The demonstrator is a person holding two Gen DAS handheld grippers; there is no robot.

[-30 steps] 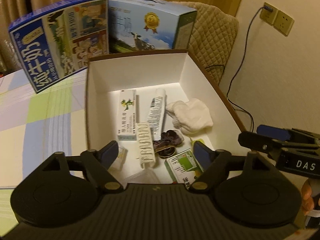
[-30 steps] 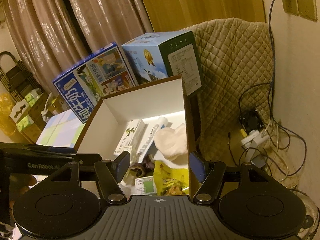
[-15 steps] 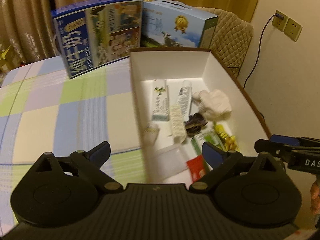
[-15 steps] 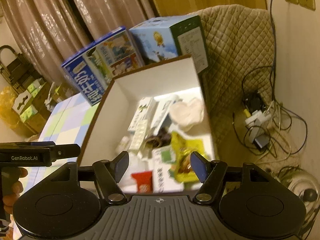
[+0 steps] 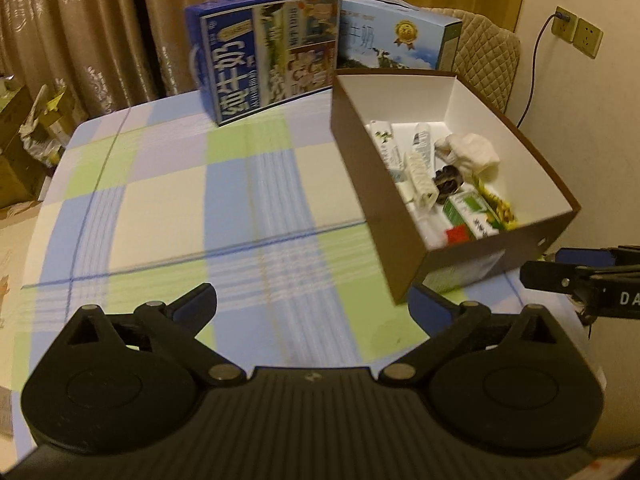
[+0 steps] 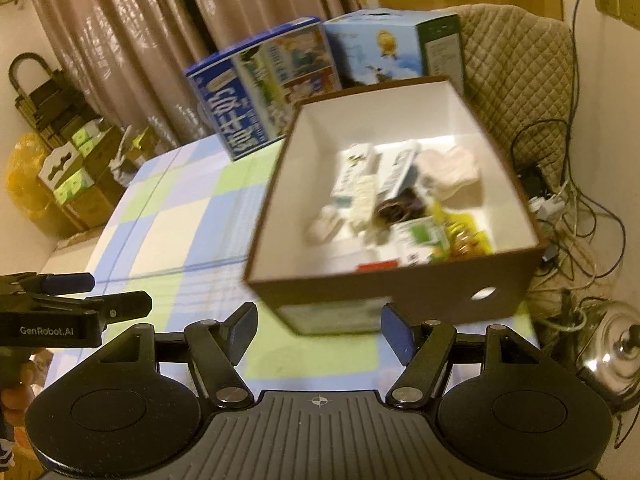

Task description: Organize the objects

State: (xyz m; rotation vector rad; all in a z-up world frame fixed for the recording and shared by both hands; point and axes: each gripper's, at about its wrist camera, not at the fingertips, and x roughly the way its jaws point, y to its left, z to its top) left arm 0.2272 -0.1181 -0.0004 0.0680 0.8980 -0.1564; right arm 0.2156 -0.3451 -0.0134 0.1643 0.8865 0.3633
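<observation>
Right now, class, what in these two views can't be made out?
- Small items in the brown box: motion-blurred in the right wrist view.
- Red packet: partly hidden by the box's near wall, left wrist view.
- Right gripper: cut off by the frame edge there.

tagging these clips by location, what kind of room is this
Most likely a room in a home, perhaps a dining corner. A table under a checked tablecloth holds milk cartons and a brown box of small household items, with curtains and a padded chair behind.
</observation>
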